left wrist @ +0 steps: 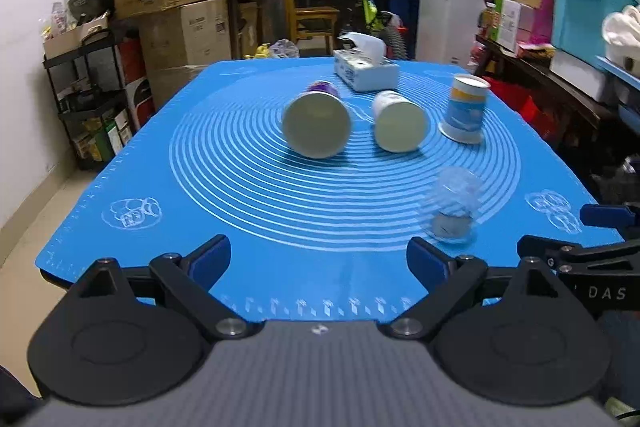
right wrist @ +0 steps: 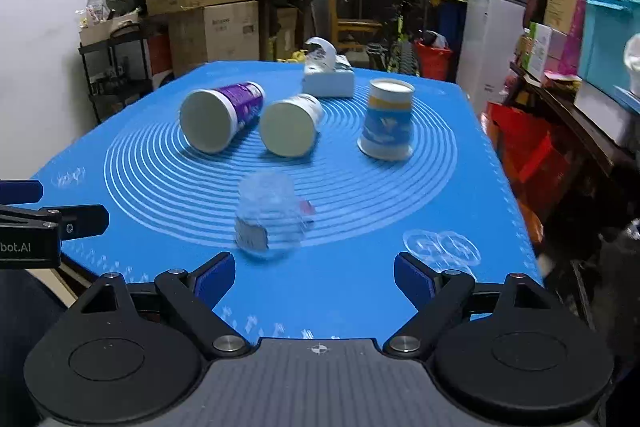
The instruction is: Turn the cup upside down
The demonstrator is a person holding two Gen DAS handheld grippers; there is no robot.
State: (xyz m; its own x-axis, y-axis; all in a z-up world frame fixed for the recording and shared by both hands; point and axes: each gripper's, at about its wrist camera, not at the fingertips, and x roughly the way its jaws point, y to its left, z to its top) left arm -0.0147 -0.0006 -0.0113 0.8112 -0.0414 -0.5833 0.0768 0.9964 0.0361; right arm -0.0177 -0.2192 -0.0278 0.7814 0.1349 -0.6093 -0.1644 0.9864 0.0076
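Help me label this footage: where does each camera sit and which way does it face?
Left wrist: on the left tongs, looking forward over the blue mat at the paper cups; own open fingers show, right tongs at the right edge.
Right wrist: on the right tongs, same heading; own open fingers show, left tongs at the left edge.
Shared: purple cup, white cup, inverted blue cup, blurred clear cup, tissue box.

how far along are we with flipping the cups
Done: the blue-and-yellow cup stands upside down on the mat, wide rim down. In hand: nothing; the left gripper and right gripper are both open and empty. The clear cup is blurred, so its pose is unclear. Left: the purple cup and white cup lie on their sides.
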